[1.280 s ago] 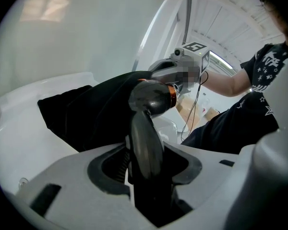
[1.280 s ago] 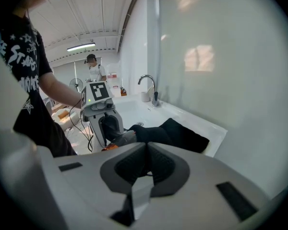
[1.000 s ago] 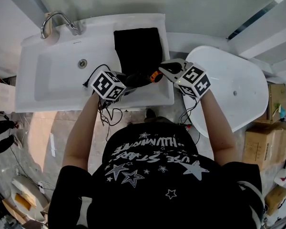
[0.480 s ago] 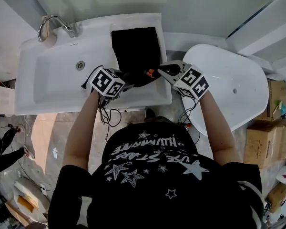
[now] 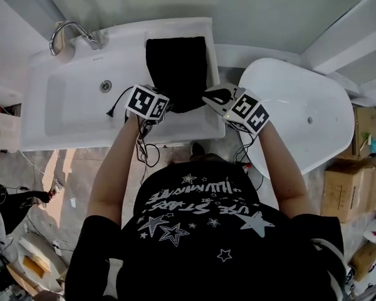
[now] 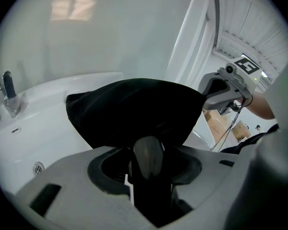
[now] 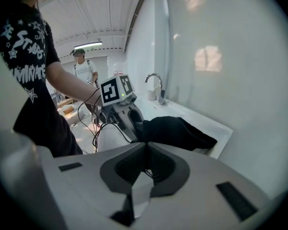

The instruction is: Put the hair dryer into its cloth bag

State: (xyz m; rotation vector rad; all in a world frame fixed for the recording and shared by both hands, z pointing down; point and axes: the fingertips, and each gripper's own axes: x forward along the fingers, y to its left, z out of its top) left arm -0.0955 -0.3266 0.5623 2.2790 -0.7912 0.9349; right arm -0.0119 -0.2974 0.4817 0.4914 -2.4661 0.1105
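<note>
The black cloth bag (image 5: 177, 61) lies on the ledge at the sink's right end, its mouth toward me. My left gripper (image 5: 165, 109) is at that mouth, shut on the hair dryer's dark handle (image 6: 148, 159). The rest of the dryer is hidden inside the bag (image 6: 134, 109). My right gripper (image 5: 210, 98) is shut on the bag's near right edge. In the right gripper view the bag (image 7: 175, 131) bulges just past my closed right gripper (image 7: 146, 159), and the left gripper (image 7: 122, 110) faces it from the other side.
A white sink (image 5: 69, 105) with a chrome faucet (image 5: 72, 33) stretches left of the bag. A white oval bathtub (image 5: 301, 118) stands at the right. A black cable (image 5: 144, 149) hangs over the sink's front edge. Cardboard boxes (image 5: 357, 180) sit at the far right.
My left gripper has moved right, toward the bag's mouth, and rolled. The hair dryer's body and orange part, visible before, are now covered by the bag. The right gripper has hardly moved.
</note>
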